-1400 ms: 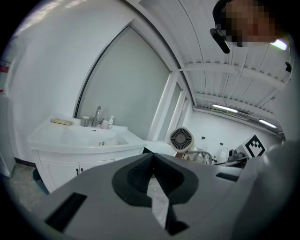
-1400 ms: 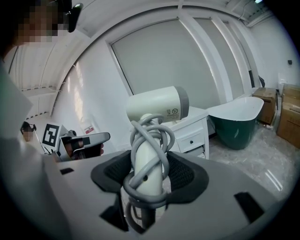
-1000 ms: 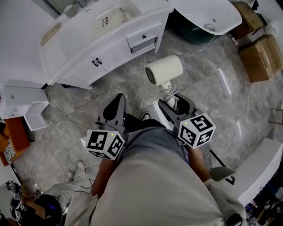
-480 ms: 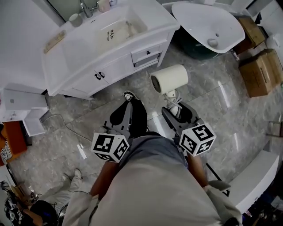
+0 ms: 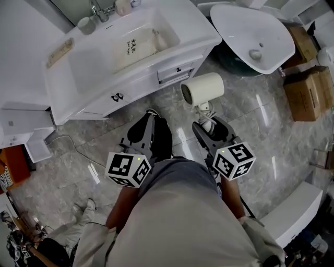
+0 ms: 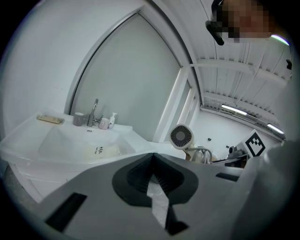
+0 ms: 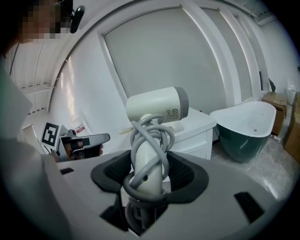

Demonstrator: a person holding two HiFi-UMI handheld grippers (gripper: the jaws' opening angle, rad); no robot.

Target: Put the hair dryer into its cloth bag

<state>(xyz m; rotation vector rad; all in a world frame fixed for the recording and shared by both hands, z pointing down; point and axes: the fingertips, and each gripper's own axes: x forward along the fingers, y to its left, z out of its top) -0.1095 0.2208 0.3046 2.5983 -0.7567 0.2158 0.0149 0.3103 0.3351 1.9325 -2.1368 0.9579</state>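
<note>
A cream hair dryer (image 5: 202,89) with its grey cord wound round the handle stands upright in my right gripper (image 5: 210,126), which is shut on the handle. The right gripper view shows the dryer (image 7: 157,107) with its handle pinched between the dark pads of that gripper (image 7: 147,174). My left gripper (image 5: 146,119) is shut with nothing in it; its jaws (image 6: 152,158) meet tip to tip. A pale cloth bag (image 5: 134,49) with dark print lies flat in the sink basin, ahead of both grippers, and shows again as the bag (image 6: 101,151) in the left gripper view.
A white vanity (image 5: 172,65) with drawers stands just ahead; a faucet (image 5: 99,9), cups and a wooden comb (image 5: 57,46) sit on it. A white-and-green tub (image 5: 254,32) is at the right, cardboard boxes (image 5: 308,86) beyond it. Another person (image 5: 78,224) crouches lower left.
Both grippers have travelled forward toward the vanity, so the sink and the bag sit nearer. The dryer stays in the right gripper and the left stays shut.
</note>
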